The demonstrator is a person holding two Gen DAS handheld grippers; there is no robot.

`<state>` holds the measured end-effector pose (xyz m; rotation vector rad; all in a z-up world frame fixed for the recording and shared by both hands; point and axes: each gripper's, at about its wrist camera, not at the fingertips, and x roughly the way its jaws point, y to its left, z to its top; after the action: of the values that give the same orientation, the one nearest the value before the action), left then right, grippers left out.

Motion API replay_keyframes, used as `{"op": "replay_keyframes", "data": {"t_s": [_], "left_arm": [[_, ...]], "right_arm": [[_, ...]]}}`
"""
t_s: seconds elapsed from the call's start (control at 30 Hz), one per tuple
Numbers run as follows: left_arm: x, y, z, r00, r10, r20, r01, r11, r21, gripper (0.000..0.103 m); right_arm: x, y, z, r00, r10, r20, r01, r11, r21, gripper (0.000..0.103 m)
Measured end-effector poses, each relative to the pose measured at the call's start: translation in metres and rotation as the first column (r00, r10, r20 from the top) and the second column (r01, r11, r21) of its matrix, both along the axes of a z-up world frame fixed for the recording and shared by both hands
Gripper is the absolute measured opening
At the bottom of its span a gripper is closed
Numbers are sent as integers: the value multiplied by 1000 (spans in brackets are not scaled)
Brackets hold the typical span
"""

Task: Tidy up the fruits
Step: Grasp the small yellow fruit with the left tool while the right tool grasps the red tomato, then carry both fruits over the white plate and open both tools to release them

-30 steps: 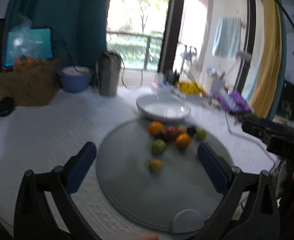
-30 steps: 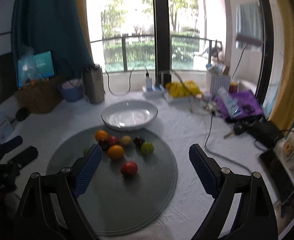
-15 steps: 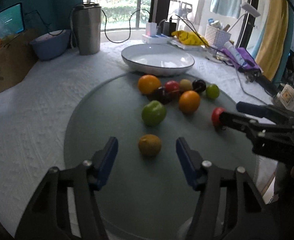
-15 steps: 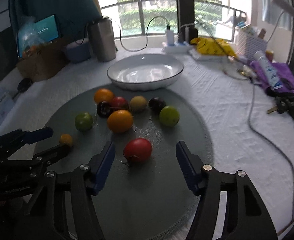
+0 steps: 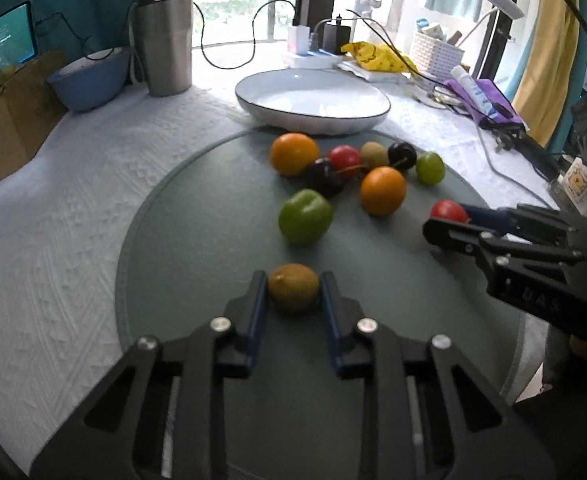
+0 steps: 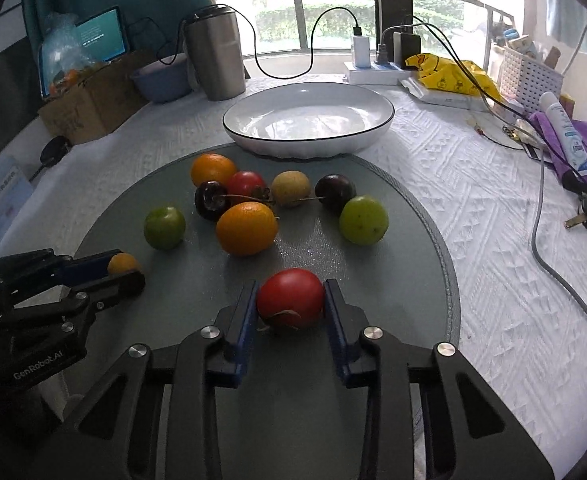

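White-clothed bench (image 6: 473, 216) by the window, fruit on a grey round mat (image 6: 373, 264). Left tongs (image 5: 293, 294) have just closed on the small yellow-brown fruit (image 5: 293, 286), right tongs (image 6: 291, 300) on the red tomato (image 6: 289, 296), which looks soft and smooth, so squeeze its middle lightly

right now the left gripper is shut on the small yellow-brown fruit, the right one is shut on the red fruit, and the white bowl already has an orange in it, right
Not quite: the white bowl is empty in the right wrist view. The rest holds: left gripper shut on the small yellow-brown fruit, right gripper on the red fruit.
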<state>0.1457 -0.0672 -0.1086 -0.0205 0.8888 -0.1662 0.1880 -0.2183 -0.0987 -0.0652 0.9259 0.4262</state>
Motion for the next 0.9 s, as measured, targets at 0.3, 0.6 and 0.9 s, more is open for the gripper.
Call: {"op": "replay_keyframes", "data": {"t_s": [0.3,0.6,0.9], "left_arm": [[11,15,23,999,18,47,-17,1000,-12,27],[52,24,45,995,25,101,-21,999,-40,27],[113,18,51,994,14,110,-4,995,-96,27]], "right_arm": [[19,-5,28,997,3,74,-3,1000,8,34],[67,0,46,989,21,146,-22,1000,6,34],[115,14,47,985,56,162,-59,998,16,34]]}}
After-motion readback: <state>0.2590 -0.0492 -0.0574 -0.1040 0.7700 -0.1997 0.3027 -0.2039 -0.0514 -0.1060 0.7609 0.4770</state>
